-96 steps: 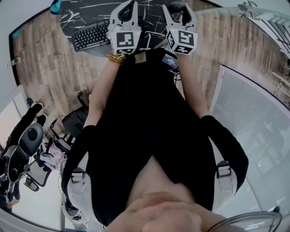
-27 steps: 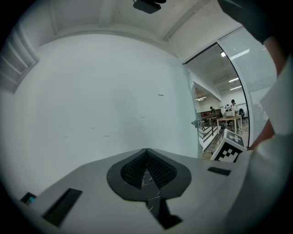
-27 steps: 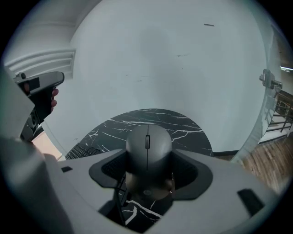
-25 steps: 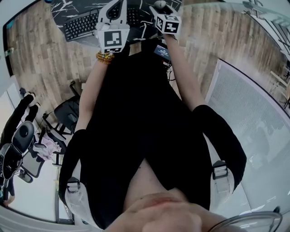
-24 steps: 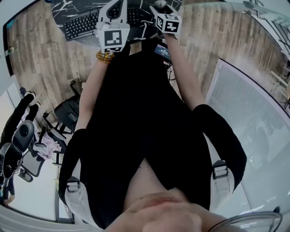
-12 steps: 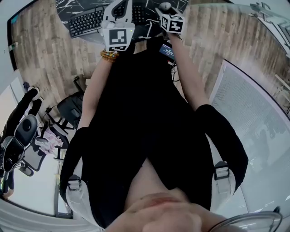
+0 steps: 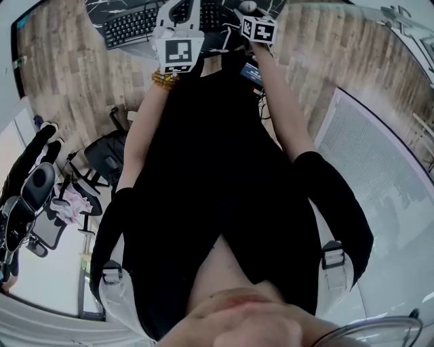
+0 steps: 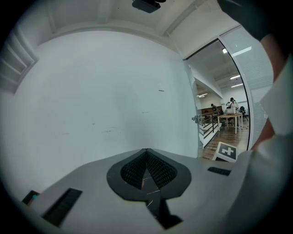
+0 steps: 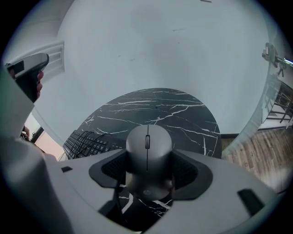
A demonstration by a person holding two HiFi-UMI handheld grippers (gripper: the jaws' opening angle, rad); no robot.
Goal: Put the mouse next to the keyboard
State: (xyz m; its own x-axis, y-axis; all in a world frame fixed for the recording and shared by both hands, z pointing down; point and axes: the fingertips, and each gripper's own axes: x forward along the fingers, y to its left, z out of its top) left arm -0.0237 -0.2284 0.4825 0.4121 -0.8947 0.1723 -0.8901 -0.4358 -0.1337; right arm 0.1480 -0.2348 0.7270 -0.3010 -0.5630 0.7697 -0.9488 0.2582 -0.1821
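Note:
A grey mouse (image 9: 147, 157) with a scroll wheel sits clamped between the jaws of my right gripper (image 9: 147, 176), held in the air above the black marble table (image 9: 183, 114). The black keyboard (image 9: 84, 144) lies on the table's left part, below and left of the mouse. In the head view the keyboard (image 7: 139, 24) is at the top, with the right gripper (image 7: 252, 15) and the mouse (image 7: 247, 7) to its right. My left gripper (image 8: 146, 170) has its jaws pressed together with nothing between them; it points at a white wall. Its marker cube (image 7: 180, 54) shows near the keyboard.
The round table stands against a pale wall (image 9: 151, 50). Wood floor (image 7: 74, 81) surrounds it. Office chairs (image 7: 37, 203) stand at the left. A glass partition (image 7: 380, 156) runs along the right. The person's black-clad body (image 7: 217, 176) fills the middle of the head view.
Both grippers have moved up and forward toward the table since the earliest frame. The right gripper holds the mouse throughout the recent frames.

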